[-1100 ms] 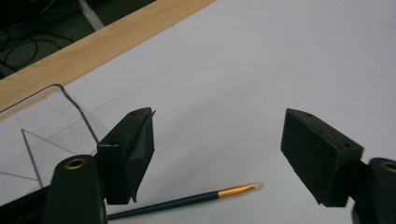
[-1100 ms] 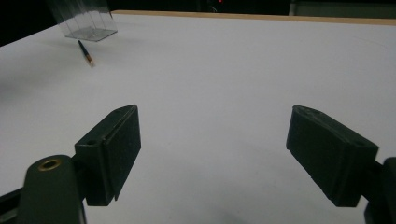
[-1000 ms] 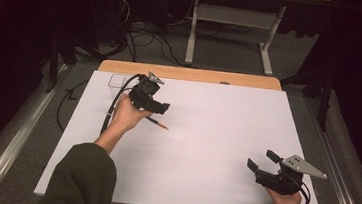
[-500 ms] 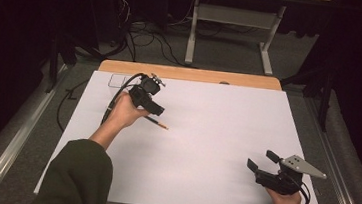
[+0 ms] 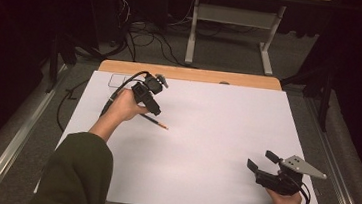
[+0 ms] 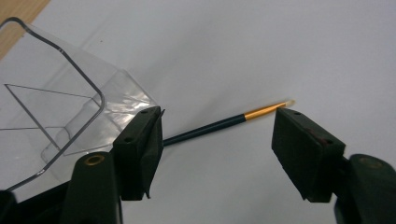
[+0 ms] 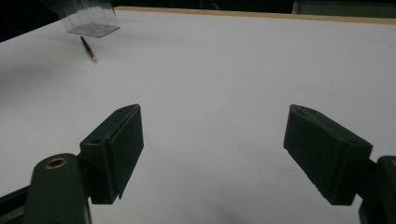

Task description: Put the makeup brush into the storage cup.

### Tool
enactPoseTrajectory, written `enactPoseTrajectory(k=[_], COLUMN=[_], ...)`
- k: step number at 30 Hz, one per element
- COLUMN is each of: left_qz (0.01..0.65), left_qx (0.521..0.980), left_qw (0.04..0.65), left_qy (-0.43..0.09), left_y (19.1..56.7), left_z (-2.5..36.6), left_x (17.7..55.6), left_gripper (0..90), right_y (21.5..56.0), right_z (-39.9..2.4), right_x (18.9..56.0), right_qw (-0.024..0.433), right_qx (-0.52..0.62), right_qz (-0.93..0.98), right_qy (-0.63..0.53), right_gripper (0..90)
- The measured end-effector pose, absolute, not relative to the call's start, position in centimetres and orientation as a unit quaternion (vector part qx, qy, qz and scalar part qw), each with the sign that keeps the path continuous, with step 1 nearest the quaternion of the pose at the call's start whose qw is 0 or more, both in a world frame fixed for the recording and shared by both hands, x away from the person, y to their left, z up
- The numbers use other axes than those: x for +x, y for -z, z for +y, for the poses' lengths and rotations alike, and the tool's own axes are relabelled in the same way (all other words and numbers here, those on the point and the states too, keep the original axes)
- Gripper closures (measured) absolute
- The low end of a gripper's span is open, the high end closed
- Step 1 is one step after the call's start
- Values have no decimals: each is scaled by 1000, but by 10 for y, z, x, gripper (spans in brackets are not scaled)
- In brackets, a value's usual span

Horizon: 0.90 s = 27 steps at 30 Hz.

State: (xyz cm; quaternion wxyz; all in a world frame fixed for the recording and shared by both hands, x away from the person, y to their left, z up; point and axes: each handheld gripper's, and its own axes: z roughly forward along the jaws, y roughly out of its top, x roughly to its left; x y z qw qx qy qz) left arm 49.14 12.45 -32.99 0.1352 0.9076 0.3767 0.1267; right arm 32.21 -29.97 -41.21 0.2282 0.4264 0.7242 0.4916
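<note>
A dark pencil (image 5: 156,123) with a gold band and pale tip lies on the white table (image 5: 216,135). My left gripper (image 5: 154,108) hovers just above its blunt end, pointing down at it. In the left gripper view the pencil (image 6: 219,123) runs across the gap behind the gripper (image 6: 217,123). The jaws have just closed a little, stand wide, and the pads do not touch the pencil. A clear plastic box (image 6: 60,107) sits beside the left jaw. My right gripper (image 5: 260,160) rests open near the front right corner, nothing between its jaws (image 7: 212,121).
The clear box (image 7: 88,18) and the pencil (image 7: 88,50) appear far off in the right gripper view. A wooden strip (image 5: 186,74) borders the table's far edge. Cables and table legs lie on the floor beyond.
The left gripper has tipped slightly down toward the pencil, barely shifting. The right gripper has stayed where it was.
</note>
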Motion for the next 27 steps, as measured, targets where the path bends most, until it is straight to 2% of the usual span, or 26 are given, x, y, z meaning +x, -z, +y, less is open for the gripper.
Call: enactPoseTrajectory(k=[27], left_qz=[353], left_qx=[929], left_qw=[82], left_qy=[-79], left_y=[360], left_z=[119], left_x=[506], left_gripper=[233], right_y=[412], right_z=[-299], right_x=[322], right_qw=[226], right_qx=[425], right_qz=[726], right_qy=[-492], right_gripper=[236])
